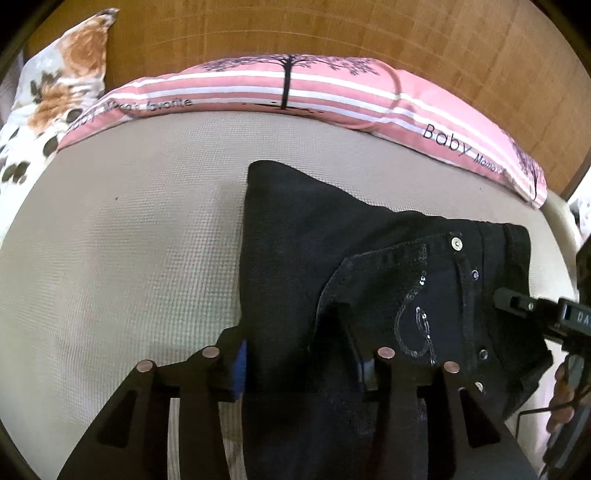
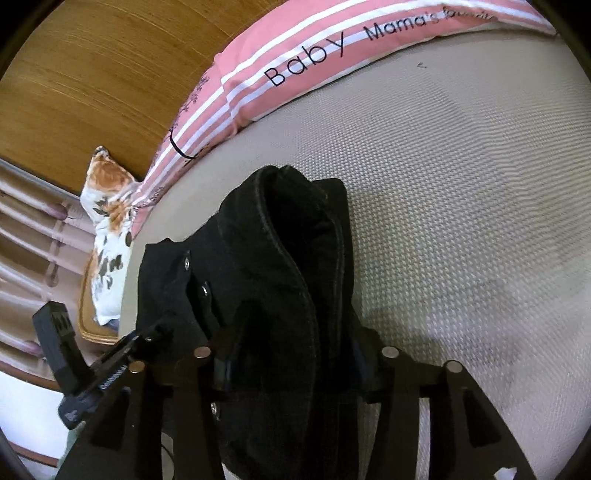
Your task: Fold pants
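Beige textured mattress [image 1: 129, 240], bare across most of both views. Along its far edge, 1 long pink pillow [image 1: 295, 92] with white stripes, a black tree print and the words "Baby Mama's". Touching one end of that pillow, 1 white floral cushion [image 1: 48, 92] with orange and dark blooms. Behind both, a brown wooden headboard [image 1: 332, 33]. In the right wrist view, pale rails [image 2: 33, 221] beside the bed, possibly a chair or frame.

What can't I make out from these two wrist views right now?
- Left wrist view: the lower part of the black pants is cut off by the bottom edge and the left hand-held gripper.
- Right wrist view: the pads of the right hand-held gripper are hidden by bunched denim, so the grip is unclear.
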A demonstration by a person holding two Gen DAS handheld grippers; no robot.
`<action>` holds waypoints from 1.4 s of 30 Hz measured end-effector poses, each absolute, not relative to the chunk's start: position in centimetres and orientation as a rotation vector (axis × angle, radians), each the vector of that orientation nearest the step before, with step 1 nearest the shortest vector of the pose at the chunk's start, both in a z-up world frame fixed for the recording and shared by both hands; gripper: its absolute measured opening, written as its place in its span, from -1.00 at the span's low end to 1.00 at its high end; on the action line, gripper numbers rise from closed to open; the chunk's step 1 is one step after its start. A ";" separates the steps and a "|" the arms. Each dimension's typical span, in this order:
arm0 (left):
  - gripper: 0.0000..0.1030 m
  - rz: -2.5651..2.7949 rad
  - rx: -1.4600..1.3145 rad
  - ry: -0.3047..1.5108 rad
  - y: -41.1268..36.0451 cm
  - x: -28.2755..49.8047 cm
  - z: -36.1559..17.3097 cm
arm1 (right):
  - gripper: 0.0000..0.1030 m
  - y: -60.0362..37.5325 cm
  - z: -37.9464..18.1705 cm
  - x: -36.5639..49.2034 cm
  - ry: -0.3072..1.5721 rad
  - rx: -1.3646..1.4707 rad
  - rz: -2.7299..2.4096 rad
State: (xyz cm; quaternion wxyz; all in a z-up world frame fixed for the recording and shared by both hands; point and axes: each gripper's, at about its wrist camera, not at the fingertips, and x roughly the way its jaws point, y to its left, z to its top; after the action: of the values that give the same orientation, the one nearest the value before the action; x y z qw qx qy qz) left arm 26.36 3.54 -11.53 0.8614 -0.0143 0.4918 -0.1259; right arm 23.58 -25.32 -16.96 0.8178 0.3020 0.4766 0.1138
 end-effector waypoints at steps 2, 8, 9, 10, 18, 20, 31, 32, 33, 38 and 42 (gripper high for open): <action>-0.12 -0.255 -0.028 1.036 3.9 25.6 -11.4 | -0.11 -25.1 -16.7 22.8 1.016 0.610 0.232; -0.08 -0.242 -0.007 1.039 4.9 22.0 -11.4 | -0.11 -25.3 -16.1 19.1 1.017 0.588 0.225; -0.08 -0.238 -0.002 1.042 5.0 21.4 -11.5 | -0.11 -25.4 -16.0 18.3 1.020 0.593 0.226; -0.07 -0.235 0.002 1.042 5.2 20.9 -11.5 | -0.12 -25.4 -16.0 17.8 1.022 0.598 0.231; 0.04 -0.221 0.007 1.037 5.7 18.6 -12.4 | -0.13 -25.3 -16.5 15.2 1.013 0.561 0.193; 0.16 -0.211 -0.004 1.030 6.0 18.6 -12.7 | -0.11 -25.1 -16.7 15.3 1.009 0.543 0.184; 0.33 -0.128 0.047 0.998 5.3 18.0 -12.2 | 0.02 -24.6 -16.8 15.3 0.984 0.493 0.139; 0.33 -0.118 0.057 0.996 5.3 17.8 -12.0 | 0.08 -24.4 -16.7 15.2 0.982 0.484 0.123; 0.33 -0.106 0.070 0.991 5.1 17.5 -11.8 | 0.10 -24.3 -16.5 15.0 0.979 0.483 0.109; 0.34 -0.078 0.101 0.977 5.0 15.9 -10.7 | 0.31 -23.8 -15.2 14.4 0.953 0.455 0.067; 0.52 -0.070 0.089 0.962 5.2 14.2 -9.6 | 0.54 -22.1 -13.6 13.0 0.913 0.374 0.066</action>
State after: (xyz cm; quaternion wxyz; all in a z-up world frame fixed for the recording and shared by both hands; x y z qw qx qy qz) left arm 14.25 5.17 -9.59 0.8849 0.0427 0.4626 -0.0336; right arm 13.03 -22.13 -13.56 0.8803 0.1796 0.4381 0.0315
